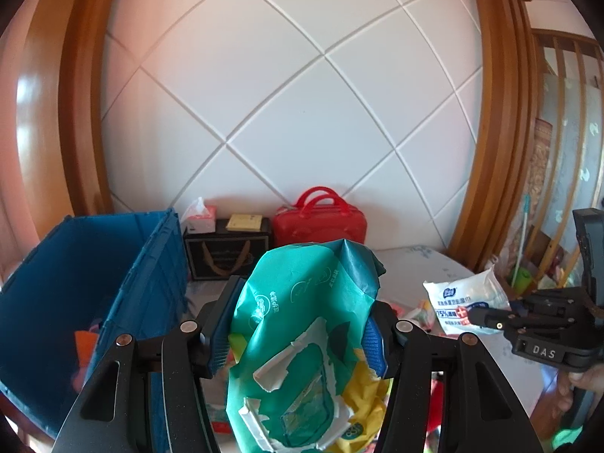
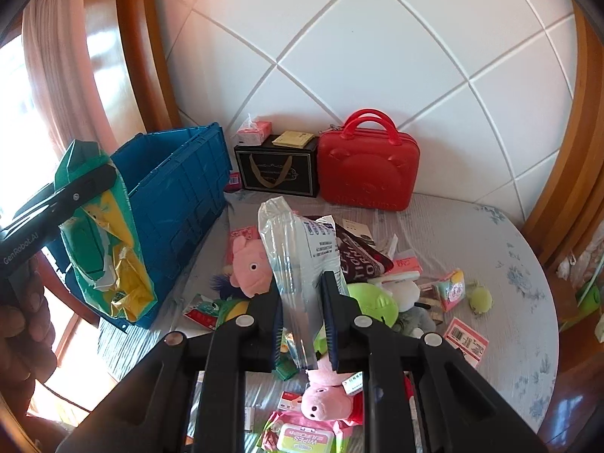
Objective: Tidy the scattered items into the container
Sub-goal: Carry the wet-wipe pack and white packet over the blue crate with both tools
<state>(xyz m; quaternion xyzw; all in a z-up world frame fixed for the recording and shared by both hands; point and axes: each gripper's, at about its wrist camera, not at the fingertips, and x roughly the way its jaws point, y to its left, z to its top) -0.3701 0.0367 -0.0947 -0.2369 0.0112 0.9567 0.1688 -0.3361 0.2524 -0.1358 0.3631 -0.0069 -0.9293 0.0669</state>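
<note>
My left gripper (image 1: 298, 336) is shut on a green and yellow wipes bag (image 1: 302, 339) with a torn white label, held up in the air to the right of the blue crate (image 1: 94, 283). The bag also shows in the right wrist view (image 2: 105, 249), in front of the crate (image 2: 177, 196). My right gripper (image 2: 304, 324) is shut on a white and clear wipes packet (image 2: 302, 260), lifted above the table. That packet shows in the left wrist view (image 1: 464, 302) with the right gripper (image 1: 475, 317) pinching its edge.
Scattered on the grey tablecloth (image 2: 490, 264): two pink pig plush toys (image 2: 251, 264) (image 2: 324, 400), a green plush (image 2: 373, 302), a wipes pack (image 2: 305, 438), cards and small boxes. A red case (image 2: 368, 166), black gift box (image 2: 277, 170) and tissue box (image 2: 255, 132) stand at the wall.
</note>
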